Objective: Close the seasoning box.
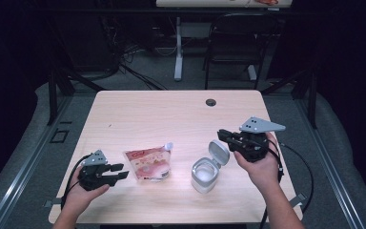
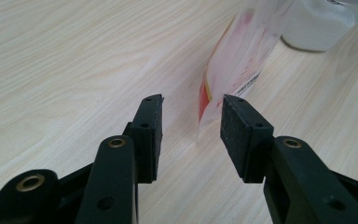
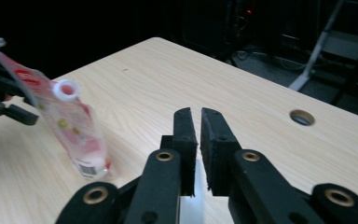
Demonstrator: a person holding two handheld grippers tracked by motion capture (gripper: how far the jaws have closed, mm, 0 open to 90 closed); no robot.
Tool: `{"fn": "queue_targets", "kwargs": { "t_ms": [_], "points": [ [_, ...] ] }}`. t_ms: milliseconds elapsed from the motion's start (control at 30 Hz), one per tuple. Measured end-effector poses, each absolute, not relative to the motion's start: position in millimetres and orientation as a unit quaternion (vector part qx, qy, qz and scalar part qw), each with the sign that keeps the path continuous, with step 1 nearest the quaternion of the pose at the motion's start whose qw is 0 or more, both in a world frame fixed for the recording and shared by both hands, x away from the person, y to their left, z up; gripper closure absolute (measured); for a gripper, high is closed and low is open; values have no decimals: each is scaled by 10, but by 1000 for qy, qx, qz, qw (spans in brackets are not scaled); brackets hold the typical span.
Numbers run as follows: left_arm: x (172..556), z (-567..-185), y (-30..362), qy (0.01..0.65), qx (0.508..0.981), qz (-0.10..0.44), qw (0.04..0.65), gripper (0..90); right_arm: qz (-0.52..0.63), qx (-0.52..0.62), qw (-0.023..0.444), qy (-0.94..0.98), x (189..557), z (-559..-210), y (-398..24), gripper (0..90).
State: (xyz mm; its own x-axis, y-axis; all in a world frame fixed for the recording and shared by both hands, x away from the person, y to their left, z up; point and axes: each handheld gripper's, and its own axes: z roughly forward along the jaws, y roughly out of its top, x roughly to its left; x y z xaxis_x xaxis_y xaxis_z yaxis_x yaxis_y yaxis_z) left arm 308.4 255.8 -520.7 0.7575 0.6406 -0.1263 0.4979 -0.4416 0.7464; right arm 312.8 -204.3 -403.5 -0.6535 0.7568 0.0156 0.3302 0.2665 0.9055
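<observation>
High view: left hand-held gripper (image 1: 119, 171) level, jaws apart beside pouch (image 1: 148, 163); right hand-held gripper (image 1: 222, 135) nearly closed, empty

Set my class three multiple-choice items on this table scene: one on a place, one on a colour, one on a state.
1. In the high view, where is the pouch?
A) between the left gripper and the container
B) inside the container
C) at the table's far edge

2. What colour is the pouch's spout?
A) black
B) green
C) white

3. How is the container's lid?
A) shut flat
B) flipped open
C) lying apart on the table

Answers: A, the gripper is at the pouch's left and the container at its right; C, the spout shows white against the wood; B, the lid stands tilted up behind the container's open mouth.
</observation>
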Motion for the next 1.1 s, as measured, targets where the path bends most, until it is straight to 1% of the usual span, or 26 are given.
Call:
{"fn": "queue_targets", "kwargs": {
  "t_ms": [133, 500, 1100],
  "points": [
    [3082, -5208, 2551, 337, 844, 88, 407, 596, 488, 371, 216, 760, 3135, -4096, -2143, 900],
    [3076, -5206, 2537, 336, 845, 88, 407, 616, 488, 400, 199, 750, 3095, -4344, -2345, 900],
    [3077, -5214, 2543, 338, 844, 89, 406, 613, 483, 420, 179, 747, 3069, -4617, -2351, 900]
  ]
}}
